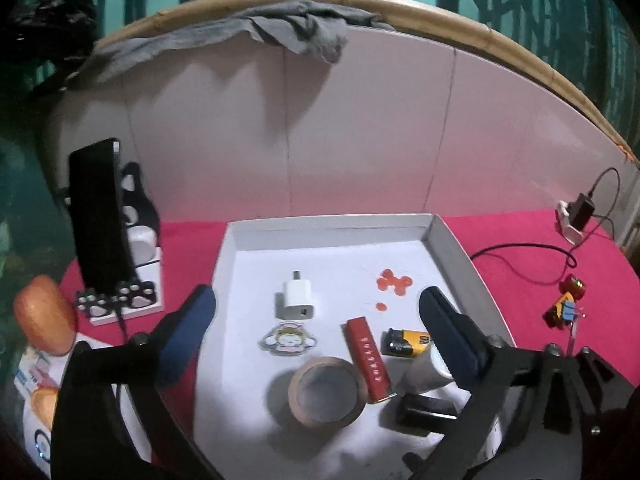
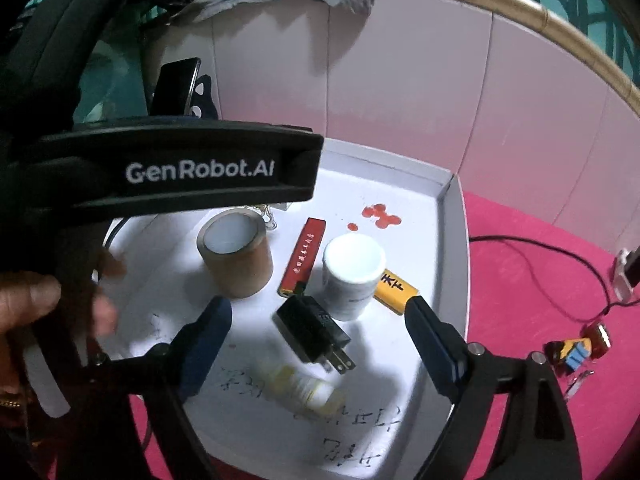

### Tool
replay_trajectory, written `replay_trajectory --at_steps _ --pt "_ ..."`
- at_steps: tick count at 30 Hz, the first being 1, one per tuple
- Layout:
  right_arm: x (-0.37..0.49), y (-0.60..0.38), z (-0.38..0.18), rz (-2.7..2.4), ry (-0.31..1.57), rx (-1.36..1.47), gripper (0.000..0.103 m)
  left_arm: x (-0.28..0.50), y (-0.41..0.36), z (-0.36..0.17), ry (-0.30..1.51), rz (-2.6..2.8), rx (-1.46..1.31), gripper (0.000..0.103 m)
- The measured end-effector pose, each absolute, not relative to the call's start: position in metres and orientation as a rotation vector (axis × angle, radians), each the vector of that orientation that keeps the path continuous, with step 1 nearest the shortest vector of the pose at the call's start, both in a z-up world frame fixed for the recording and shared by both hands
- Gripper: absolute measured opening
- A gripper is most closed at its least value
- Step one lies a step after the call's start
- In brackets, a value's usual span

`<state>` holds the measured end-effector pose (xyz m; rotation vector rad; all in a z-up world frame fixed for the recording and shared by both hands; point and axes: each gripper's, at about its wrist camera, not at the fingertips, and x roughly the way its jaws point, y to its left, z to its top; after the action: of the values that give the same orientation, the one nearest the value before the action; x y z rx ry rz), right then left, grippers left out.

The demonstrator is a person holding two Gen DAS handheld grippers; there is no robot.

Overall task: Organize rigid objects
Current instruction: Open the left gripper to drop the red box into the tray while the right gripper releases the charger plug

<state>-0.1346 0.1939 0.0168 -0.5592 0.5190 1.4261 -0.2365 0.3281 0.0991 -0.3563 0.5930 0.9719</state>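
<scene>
A white tray [image 1: 448,248] holds the objects. In the left wrist view I see a white charger [image 1: 294,300], a cartoon sticker [image 1: 289,339], a brown tape roll [image 1: 326,392], a red box [image 1: 368,360], a yellow-black battery [image 1: 406,342], a white bottle [image 1: 426,368] and a black adapter [image 1: 424,412]. My left gripper [image 1: 316,294] hangs open above them, holding nothing. In the right wrist view my right gripper [image 2: 318,306] stands open over the black adapter [image 2: 312,328], its pads apart from it. A small yellowish bottle [image 2: 304,390] lies blurred near the tray's front.
A phone on a stand [image 1: 100,216] stands left of the tray on pink cloth. A black cable [image 1: 520,260] and a small toy [image 1: 564,304] lie to the right. A white backdrop closes the far side. The left gripper's body [image 2: 180,172] and a hand fill the right wrist view's left.
</scene>
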Motion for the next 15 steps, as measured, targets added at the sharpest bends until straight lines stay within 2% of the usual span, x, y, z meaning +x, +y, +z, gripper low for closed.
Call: replay_trajectory --at_steps 3,15 --pt "-0.134 0.188 0.018 1.427 0.512 -0.545 0.095 -0.246 0.321 0.104 0.551 1.008 -0.361 0.103" --pt "-0.121 0.166 0.032 1.421 0.51 -0.455 0.095 -0.256 0.289 0.118 0.5 1.035 -0.37 0.103"
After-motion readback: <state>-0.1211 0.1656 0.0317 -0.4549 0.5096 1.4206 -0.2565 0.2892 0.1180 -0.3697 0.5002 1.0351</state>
